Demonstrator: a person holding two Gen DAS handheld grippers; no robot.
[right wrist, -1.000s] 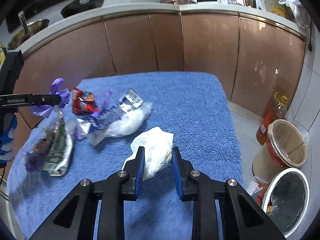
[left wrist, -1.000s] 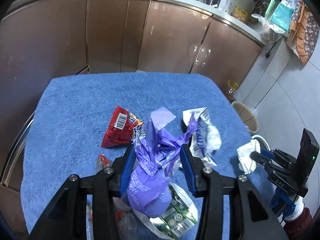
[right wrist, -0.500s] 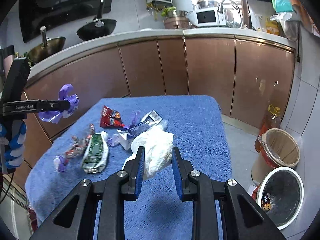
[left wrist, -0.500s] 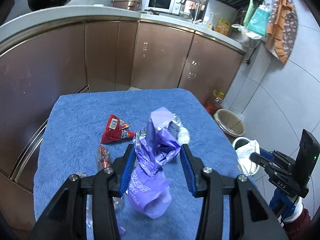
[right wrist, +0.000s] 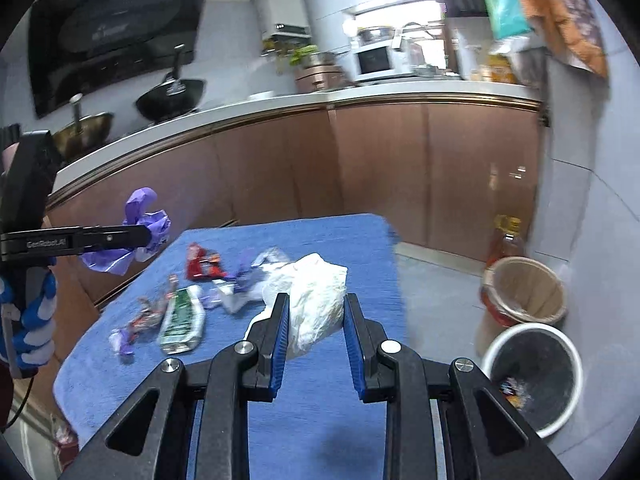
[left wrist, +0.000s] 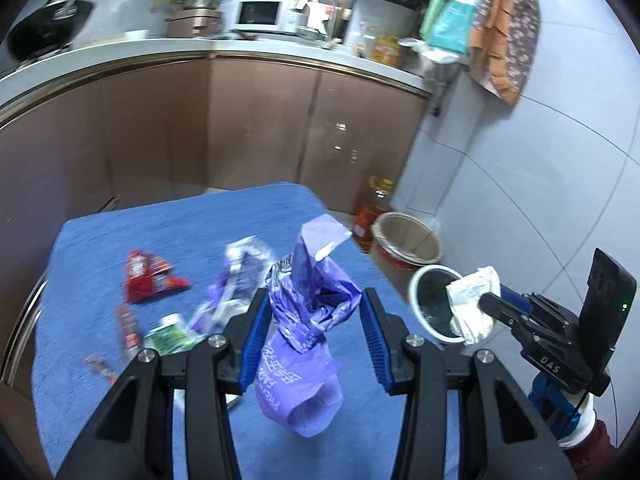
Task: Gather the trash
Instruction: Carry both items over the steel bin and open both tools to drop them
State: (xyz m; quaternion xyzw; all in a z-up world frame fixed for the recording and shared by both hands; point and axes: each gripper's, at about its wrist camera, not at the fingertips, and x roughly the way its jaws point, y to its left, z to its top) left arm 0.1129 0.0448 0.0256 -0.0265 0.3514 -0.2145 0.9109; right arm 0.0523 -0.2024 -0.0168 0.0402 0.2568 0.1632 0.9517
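The left gripper point(left wrist: 312, 312) pinches a crumpled purple plastic bag point(left wrist: 308, 340) between its blue pads, clear of the blue towel point(left wrist: 160, 232) that covers the table; the bag's twisted top sticks up toward 12 o'clock and its printed belly sags toward 6. The right gripper point(right wrist: 314, 320) clamps a wad of white plastic point(right wrist: 316, 300), also lifted off the towel. In the left wrist view that white wad point(left wrist: 474, 304) hangs at 3 o'clock, in front of the white-rimmed waste bin point(left wrist: 432, 304) on the floor.

On the towel lie a red snack wrapper point(left wrist: 150, 278) at about 10 o'clock of the purple bag, a green-printed packet point(left wrist: 170, 334) at 9 o'clock, and a silver-and-purple wrapper point(left wrist: 240, 268) between them, blurred.

In the right wrist view the bin point(right wrist: 534, 376) stands at 4 o'clock, with a wicker basket point(right wrist: 524, 292) just behind it and an oil bottle point(right wrist: 506, 240) beyond.
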